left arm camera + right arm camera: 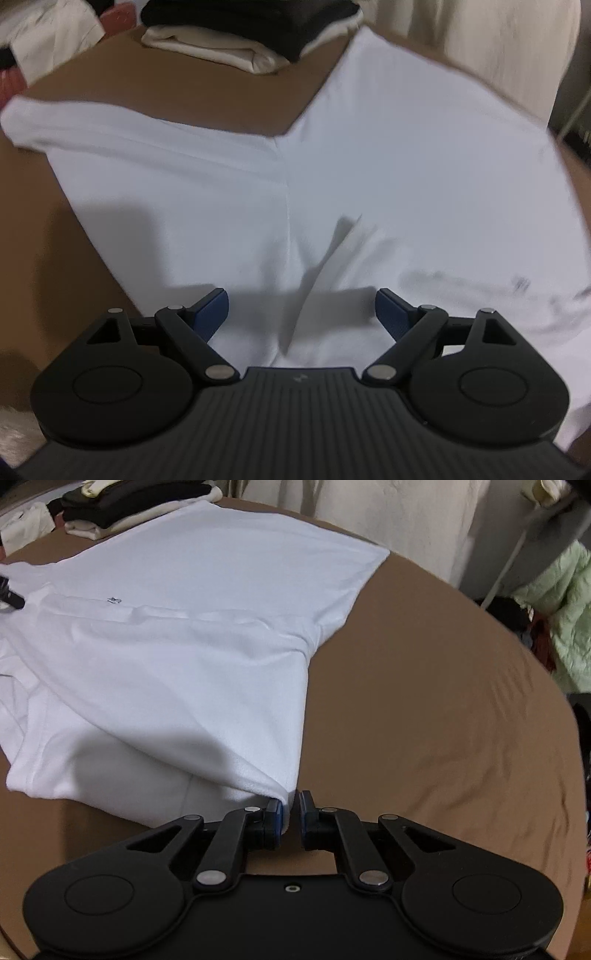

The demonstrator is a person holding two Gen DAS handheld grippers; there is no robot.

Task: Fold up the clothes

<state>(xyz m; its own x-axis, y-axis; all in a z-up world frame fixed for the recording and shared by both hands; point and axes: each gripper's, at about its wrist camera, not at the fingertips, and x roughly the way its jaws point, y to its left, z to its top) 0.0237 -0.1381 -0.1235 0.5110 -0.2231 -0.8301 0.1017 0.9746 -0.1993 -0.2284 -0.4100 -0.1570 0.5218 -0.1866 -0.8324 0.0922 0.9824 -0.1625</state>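
Right gripper [291,814] sits nearest, pads nearly pressed together, pinching the corner of the white T-shirt [177,635] where a sleeve or shoulder fold comes to a point. Fabric runs up from that pinch in a raised flap, so I judge a side fold is in hand. My left gripper [301,314] hangs over the shirt's middle, fingers spread wide, holding nothing; a loose crease lies between them.

Shirt lies spread on the brown sheet [443,701], one sleeve out to the far left in the left view. Stack of folded clothes [251,33] sits at the far edge, just beside the shirt's far end.

Risks: my grip is only on the very tip of the corner, so a quick pull could slip it out and drop the flap crooked. With the left not pinning anything, dragging may slide the whole shirt or bunch that crease. Carrying the fold too far could nudge the stack.
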